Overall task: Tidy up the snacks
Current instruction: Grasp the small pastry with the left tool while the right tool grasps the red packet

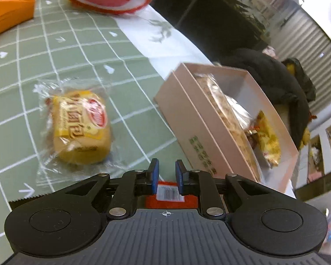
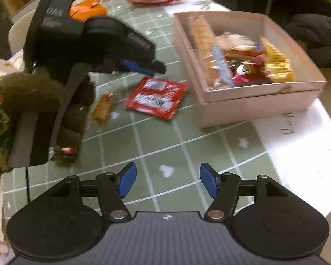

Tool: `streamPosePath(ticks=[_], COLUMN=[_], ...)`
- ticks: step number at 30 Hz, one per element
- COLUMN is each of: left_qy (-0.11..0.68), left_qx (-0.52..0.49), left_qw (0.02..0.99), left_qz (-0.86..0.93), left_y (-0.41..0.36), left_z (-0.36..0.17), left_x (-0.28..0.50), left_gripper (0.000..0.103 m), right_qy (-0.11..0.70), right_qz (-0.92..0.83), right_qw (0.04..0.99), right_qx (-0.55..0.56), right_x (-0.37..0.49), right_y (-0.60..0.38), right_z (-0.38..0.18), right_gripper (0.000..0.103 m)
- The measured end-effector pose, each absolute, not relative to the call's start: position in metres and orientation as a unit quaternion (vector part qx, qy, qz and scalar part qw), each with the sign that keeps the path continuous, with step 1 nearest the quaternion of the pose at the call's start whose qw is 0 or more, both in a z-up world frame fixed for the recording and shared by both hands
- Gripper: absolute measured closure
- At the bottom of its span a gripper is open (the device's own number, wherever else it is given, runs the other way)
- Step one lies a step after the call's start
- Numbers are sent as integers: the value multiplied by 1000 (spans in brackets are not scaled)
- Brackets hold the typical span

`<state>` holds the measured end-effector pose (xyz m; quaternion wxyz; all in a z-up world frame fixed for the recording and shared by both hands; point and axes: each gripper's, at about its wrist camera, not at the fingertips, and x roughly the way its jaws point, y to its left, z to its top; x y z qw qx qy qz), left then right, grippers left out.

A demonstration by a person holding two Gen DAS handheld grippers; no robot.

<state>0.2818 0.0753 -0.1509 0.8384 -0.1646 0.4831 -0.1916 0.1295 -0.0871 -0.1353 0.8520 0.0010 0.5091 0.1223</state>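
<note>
Left gripper [image 1: 167,177] above flat red packet [image 2: 155,97], white labels, crinkled.

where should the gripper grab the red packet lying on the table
Take the red packet by its edge nearest the left gripper, coming from above. It lies flat on the tablecloth, so only a thin rim can probably be pinched.

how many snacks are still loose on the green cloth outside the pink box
2: a red foil packet below the left gripper, and a clear-wrapped yellow bun further from the pink cardboard box. Others may be hidden.
</note>
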Motion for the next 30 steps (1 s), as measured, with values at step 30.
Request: streamPosePath(ticks=[30], left_qy=[487], left_qx=[-13], left_qw=[870], left_qz=[-76], left_y=[75], left_z=[-129], left_x=[210], left_gripper=[69], right_qy=[433], right_qz=[195], right_qw=[877], right_qx=[-68], right_x=[152], right_y=[-69], right_z=[-162], right_gripper=[23])
